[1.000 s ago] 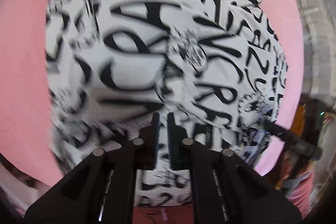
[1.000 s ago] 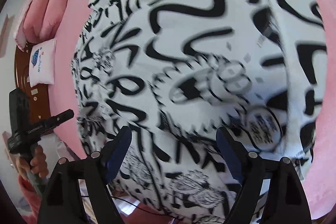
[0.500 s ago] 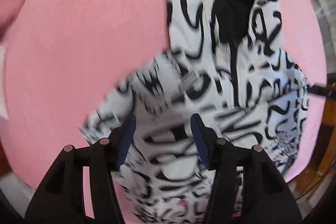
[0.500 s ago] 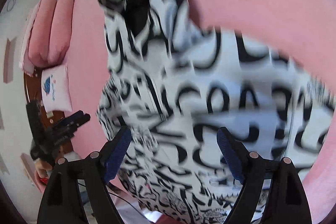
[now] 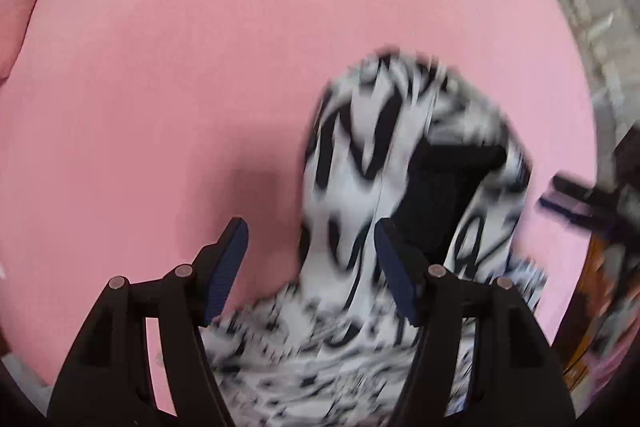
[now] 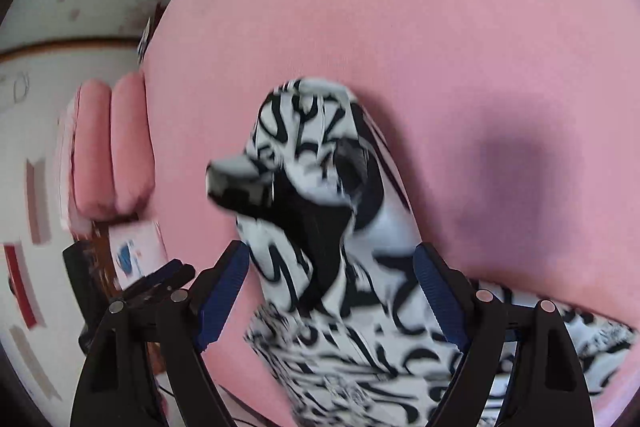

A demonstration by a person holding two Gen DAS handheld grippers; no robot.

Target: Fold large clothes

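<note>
A white hooded jacket with black graffiti print point(image 5: 360, 187) lies on a pink bed point(image 5: 200, 67). Its hood, with a black lining, points away from me. My left gripper point(image 5: 312, 267) is open and empty, hovering over the hood's left side. In the right wrist view the hood point(image 6: 320, 155) lies ahead and the jacket body spreads below. My right gripper point(image 6: 332, 291) is open and empty above the jacket's collar area. The image is motion-blurred.
Pink pillows point(image 6: 112, 147) and a small white cushion point(image 6: 136, 255) sit at the bed's left end. The other gripper shows at the left edge in the right wrist view point(image 6: 160, 283). A pale wall point(image 6: 60, 7) and floor point(image 5: 592, 7) border the bed.
The left gripper has opened and let go of the jacket. Both grippers have pulled up toward the hood end, so the jacket body has dropped low in view.
</note>
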